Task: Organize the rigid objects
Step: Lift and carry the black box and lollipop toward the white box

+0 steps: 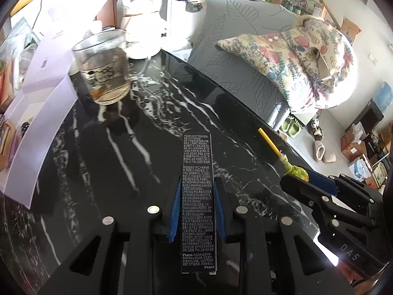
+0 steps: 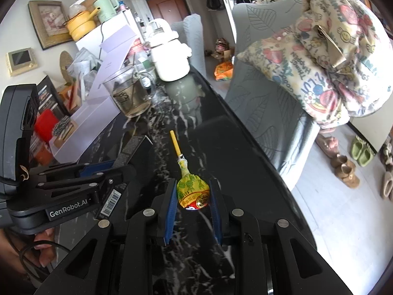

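Honestly, the left gripper (image 1: 196, 211) is clamped on the black carton (image 1: 197, 196) above the marble table (image 1: 110, 172); swung carelessly, it could hit the glass mug (image 1: 103, 73). Rightward, the right gripper (image 2: 192, 194) brackets the lollipop (image 2: 192, 191), whose round head may squirt free.

The left gripper (image 1: 196, 211) has its blue-padded jaws clamped on a slim black box (image 1: 198, 196), while the right gripper (image 2: 192, 204) (low, level) grips a lollipop (image 2: 192, 193) between its pads.
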Demonstrator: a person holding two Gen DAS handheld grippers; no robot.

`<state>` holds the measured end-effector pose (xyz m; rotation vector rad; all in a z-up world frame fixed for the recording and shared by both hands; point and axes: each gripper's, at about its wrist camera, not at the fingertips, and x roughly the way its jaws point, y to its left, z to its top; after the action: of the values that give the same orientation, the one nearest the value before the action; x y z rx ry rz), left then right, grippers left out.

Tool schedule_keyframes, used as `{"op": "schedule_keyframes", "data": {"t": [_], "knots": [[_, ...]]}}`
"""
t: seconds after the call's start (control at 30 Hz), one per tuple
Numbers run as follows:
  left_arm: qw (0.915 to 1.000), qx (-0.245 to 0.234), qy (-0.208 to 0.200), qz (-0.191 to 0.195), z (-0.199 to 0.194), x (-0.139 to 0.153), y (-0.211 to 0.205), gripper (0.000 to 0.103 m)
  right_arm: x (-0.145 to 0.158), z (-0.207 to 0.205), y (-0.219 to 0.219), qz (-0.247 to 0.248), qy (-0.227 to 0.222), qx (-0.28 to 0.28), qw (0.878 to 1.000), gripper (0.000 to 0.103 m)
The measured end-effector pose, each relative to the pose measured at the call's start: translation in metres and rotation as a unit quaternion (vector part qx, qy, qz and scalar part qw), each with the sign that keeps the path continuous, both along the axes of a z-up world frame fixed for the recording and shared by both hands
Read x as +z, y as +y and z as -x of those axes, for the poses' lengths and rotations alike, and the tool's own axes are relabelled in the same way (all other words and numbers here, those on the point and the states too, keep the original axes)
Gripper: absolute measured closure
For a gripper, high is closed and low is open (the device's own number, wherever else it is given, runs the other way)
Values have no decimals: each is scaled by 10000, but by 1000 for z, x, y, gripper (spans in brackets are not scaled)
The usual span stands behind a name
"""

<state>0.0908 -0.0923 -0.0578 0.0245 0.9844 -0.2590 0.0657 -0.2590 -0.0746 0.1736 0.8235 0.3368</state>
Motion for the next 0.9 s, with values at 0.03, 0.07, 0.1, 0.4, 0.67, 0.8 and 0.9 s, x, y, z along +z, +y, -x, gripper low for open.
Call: {"op": "schedule_keyframes", "data": {"t": [0.03, 0.07, 0.1, 0.4, 0.67, 0.8, 0.9], "knots": [[10000, 20, -8, 4, 1, 1, 2, 78, 1, 1, 4, 1, -6, 42, 10000, 78], [10000, 47, -19, 17, 4, 2, 6, 78, 1, 2, 7, 0, -10, 74, 10000, 78], [10000, 69, -27, 25, 6, 3, 10, 78, 2, 3, 10, 4, -15, 92, 10000, 78], [9995, 298, -137, 41, 27, 10, 43, 78, 6, 15, 44, 18, -98, 397, 9992, 78], [9982, 541, -230, 71, 48, 13, 75, 78, 7, 27, 76, 40, -123, 716, 9974, 78], [9971, 694, -282, 101, 63, 15, 94, 78, 9, 33, 96, 66, -148, 906, 9958, 78], [9961, 819, -298, 147, 73, 15, 108, 78, 11, 39, 109, 74, -169, 1046, 9943, 78]]}}
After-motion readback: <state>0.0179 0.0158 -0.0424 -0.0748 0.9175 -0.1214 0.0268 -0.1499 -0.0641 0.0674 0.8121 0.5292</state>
